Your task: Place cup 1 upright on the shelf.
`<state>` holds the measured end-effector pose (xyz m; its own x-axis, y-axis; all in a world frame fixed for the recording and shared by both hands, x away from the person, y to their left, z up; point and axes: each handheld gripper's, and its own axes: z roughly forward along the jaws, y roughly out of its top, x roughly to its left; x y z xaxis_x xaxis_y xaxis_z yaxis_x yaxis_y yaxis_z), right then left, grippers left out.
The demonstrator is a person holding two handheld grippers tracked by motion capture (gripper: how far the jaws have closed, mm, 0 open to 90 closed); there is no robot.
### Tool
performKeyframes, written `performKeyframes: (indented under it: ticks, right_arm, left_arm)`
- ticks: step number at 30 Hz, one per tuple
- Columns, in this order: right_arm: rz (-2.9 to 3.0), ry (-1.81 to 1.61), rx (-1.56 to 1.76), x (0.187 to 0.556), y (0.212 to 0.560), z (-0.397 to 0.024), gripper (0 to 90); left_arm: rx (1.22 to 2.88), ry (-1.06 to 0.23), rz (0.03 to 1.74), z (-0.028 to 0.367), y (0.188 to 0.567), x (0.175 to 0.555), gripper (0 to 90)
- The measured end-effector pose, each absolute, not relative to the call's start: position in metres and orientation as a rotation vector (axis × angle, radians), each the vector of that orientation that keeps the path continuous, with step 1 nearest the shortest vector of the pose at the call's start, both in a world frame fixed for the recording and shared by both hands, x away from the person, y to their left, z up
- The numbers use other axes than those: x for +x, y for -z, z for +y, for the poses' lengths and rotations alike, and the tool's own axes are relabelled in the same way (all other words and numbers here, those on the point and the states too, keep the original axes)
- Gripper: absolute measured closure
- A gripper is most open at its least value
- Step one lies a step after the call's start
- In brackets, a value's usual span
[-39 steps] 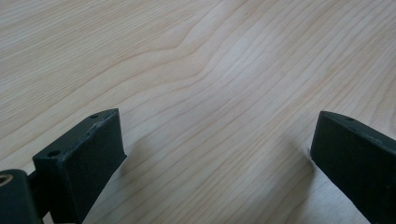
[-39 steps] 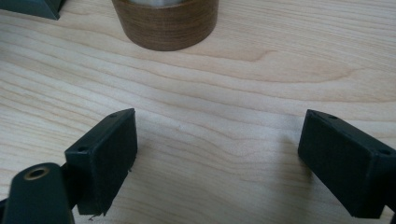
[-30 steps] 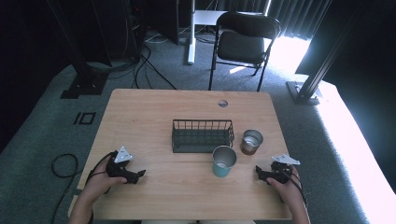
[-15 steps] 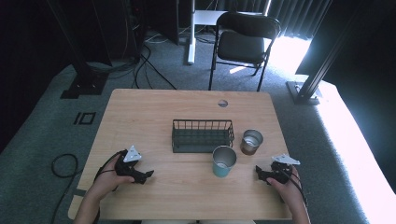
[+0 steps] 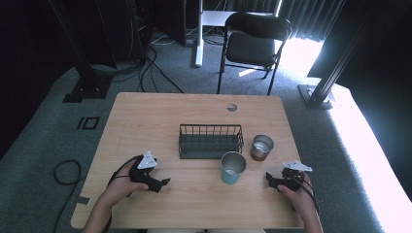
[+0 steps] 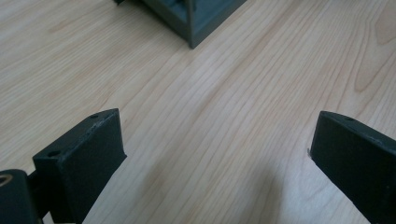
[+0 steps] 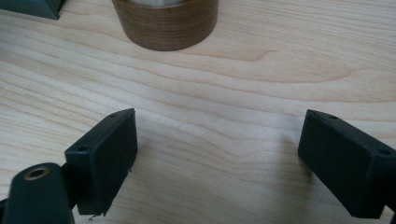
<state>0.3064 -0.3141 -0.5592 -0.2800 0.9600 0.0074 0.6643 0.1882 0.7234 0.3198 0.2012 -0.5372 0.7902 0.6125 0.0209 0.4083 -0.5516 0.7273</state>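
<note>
A dark wire basket stands at the middle of the wooden table. In front of it to the right is a teal metal cup, and a brown wood-patterned cup stands beside the basket's right end. My left gripper rests low over the table at the front left, open with nothing between its jaws. Its own view has the left gripper facing a corner of the basket. My right gripper is open at the front right, pointing left. The right gripper faces the brown cup.
A round cable hole sits near the table's far edge. Beyond the table stand a black folding chair and a white desk leg. Cables lie on the carpet at the left.
My left gripper has slid to the right, toward the middle of the table's front. The right gripper, the cups and the basket have stayed put.
</note>
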Motion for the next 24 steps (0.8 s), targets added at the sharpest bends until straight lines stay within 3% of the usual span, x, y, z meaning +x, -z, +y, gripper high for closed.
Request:
performKeyframes:
  ticks: [24]
  right_arm:
    - [2.017, -0.870, 1.520, 0.306, 0.559, -0.314, 11.5]
  left_arm:
    - [2.169, -0.298, 0.567, 0.149, 0.514, 0.320, 3.4]
